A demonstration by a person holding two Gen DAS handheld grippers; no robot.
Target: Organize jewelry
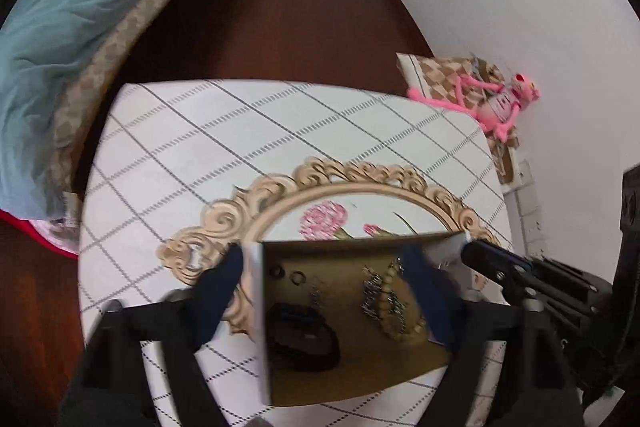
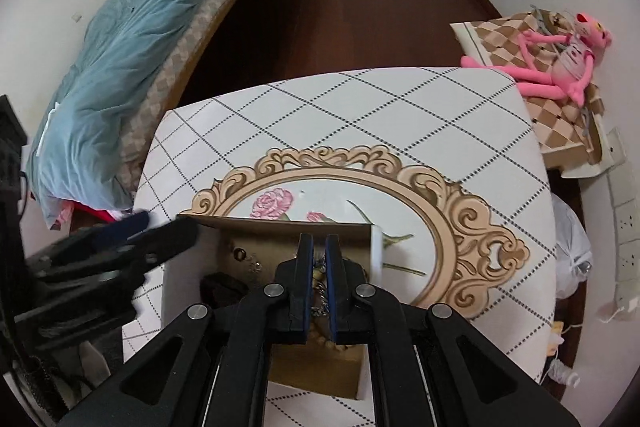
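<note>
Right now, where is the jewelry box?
The box sits on the table, over the near edge of the printed oval frame, between the left fingers.

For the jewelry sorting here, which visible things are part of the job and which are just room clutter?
Part of the job:
- open box
- chain and bead pieces inside it
- dark item inside it
- left tool, open around the box
- right tool, over the chains

Just lying about:
- pink plush toy
- blue blanket
- patterned table
</note>
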